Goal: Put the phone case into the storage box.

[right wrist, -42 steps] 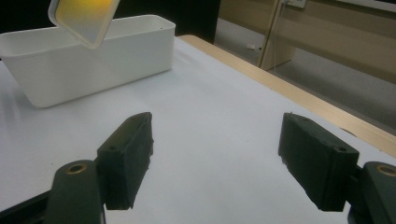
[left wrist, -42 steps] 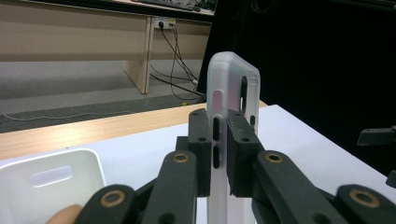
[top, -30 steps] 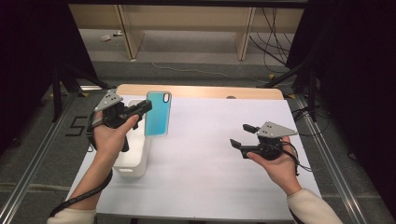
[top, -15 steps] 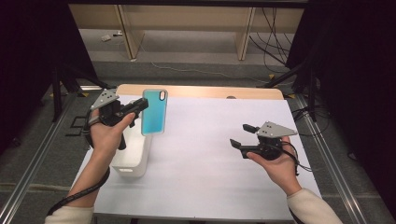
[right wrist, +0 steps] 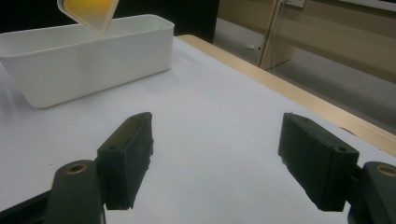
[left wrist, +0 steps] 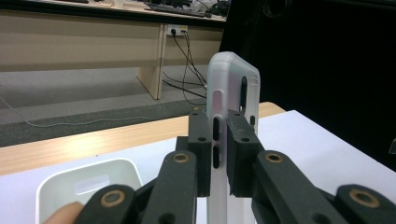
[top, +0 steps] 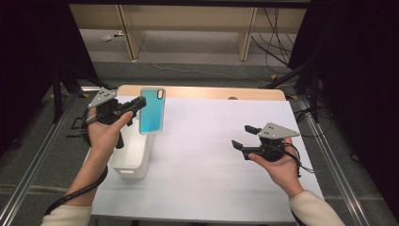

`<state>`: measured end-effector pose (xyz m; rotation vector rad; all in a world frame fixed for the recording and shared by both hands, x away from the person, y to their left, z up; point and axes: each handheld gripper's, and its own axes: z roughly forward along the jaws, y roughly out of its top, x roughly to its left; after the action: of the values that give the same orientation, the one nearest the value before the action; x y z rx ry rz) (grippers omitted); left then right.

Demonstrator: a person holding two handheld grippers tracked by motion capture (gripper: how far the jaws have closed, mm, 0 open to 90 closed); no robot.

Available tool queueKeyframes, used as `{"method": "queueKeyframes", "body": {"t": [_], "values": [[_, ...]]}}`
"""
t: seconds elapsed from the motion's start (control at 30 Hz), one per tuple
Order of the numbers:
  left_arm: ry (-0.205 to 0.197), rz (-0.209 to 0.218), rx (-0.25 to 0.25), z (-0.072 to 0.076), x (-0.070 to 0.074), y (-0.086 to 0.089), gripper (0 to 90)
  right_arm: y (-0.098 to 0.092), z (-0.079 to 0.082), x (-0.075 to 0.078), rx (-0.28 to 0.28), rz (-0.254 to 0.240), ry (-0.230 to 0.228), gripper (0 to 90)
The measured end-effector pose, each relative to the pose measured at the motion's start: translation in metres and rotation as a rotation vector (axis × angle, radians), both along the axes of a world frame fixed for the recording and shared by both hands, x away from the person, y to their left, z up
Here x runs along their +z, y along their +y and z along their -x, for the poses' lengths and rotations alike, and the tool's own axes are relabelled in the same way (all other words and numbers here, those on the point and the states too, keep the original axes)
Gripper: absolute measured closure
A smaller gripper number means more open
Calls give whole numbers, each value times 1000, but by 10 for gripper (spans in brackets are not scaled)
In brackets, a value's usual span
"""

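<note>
My left gripper [top: 139,104] is clamped on the phone case [top: 153,111], pads squeezing its thin edge right at the side-button slots, as the left gripper view shows. The case stands upright, camera cutout at the top, teal face toward me in the high view. It hangs above the far end of the white bin [top: 131,157], which sits directly below my fingertips.

My right gripper [top: 245,138] is parked well off to the right over the white table cover [top: 211,141], jaws wide apart, nothing between them.

My read: the step is dropping the case into the bin. How I'd do it well:
- Grip is narrow and well below the case's top, so it can pivot between the pads. Keep the squeeze firm, no fast wrist moves.
- Centre the bottom edge over the bin opening before going down; from the right gripper view [right wrist: 88,14] the case corner looks close to the far rim.
- Lower until the bottom edge is inside the walls, then part the jaws. Don't release from up here, it'll bounce or tip out.
- Right side stays put, clear of the bin.
</note>
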<state>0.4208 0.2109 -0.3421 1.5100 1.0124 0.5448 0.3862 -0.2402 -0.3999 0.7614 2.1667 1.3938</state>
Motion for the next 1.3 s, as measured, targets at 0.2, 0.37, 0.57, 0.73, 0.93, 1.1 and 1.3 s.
{"method": "queueKeyframes", "body": {"t": [0.2,0.37,0.57,0.73,0.93,1.1,1.3], "values": [[-5,-2,4,-2,1,3,818,1,1,0,4,-5,12,275],[-6,-9,7,-3,2,5,818,1,0,0,2,-4,9,275],[-3,-10,13,-5,1,7,819,0,0,0,0,-4,1,275],[-3,-14,22,-6,1,9,818,1,0,-1,-1,-12,1,275],[-1,-14,23,-9,1,12,818,1,0,-1,3,-10,10,275],[-2,-13,27,-11,0,14,818,0,0,0,0,-5,7,275],[-7,-19,28,-13,0,16,818,1,0,-1,2,-10,10,275]]}}
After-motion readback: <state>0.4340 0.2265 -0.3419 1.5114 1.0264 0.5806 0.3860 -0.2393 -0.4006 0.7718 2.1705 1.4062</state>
